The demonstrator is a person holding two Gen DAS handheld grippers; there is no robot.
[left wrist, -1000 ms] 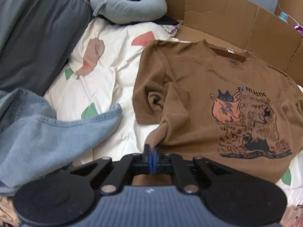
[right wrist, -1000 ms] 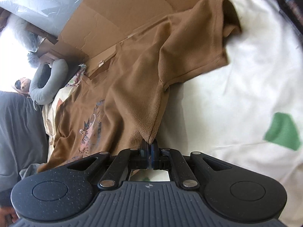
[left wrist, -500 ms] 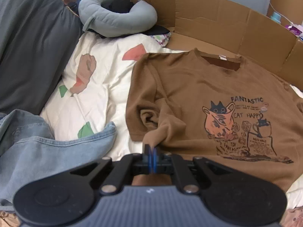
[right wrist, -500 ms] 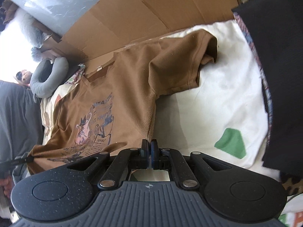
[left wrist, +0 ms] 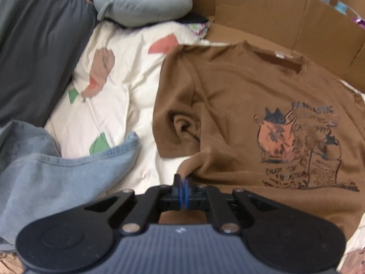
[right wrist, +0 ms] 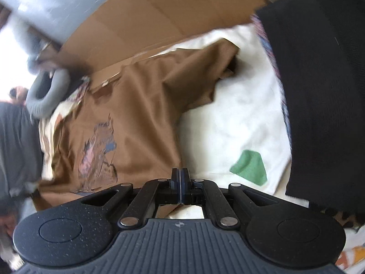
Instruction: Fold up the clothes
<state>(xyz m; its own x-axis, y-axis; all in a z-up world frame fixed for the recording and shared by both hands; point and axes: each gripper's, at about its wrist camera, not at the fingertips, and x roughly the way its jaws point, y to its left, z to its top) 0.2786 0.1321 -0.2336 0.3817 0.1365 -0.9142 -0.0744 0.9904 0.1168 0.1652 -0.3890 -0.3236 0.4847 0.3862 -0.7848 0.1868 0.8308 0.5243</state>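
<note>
A brown T-shirt [left wrist: 239, 105] with a cat print lies front up on a cream quilt [left wrist: 127, 86], collar toward the cardboard. My left gripper [left wrist: 183, 178] is shut on the T-shirt's near left hem corner, which bunches up into the fingers. The left sleeve is crumpled beside it. In the right wrist view the T-shirt [right wrist: 141, 114] spreads away to the left, its right sleeve rumpled at the far end. My right gripper [right wrist: 180, 173] is shut on the T-shirt's hem at the right corner, and brown cloth shows under the fingers.
Light blue jeans [left wrist: 57, 178] lie heaped at the near left, close to the left gripper. A grey neck pillow [left wrist: 141, 6] and a cardboard wall [left wrist: 285, 16] border the far side. Dark grey cloth [left wrist: 34, 45] lies left. Black fabric [right wrist: 319, 91] covers the right edge of the quilt [right wrist: 228, 125].
The T-shirt, lifted and draped in the right wrist view a second ago, now lies lower and flatter on the quilt. Both grippers kept their hold on the hem while shifting.
</note>
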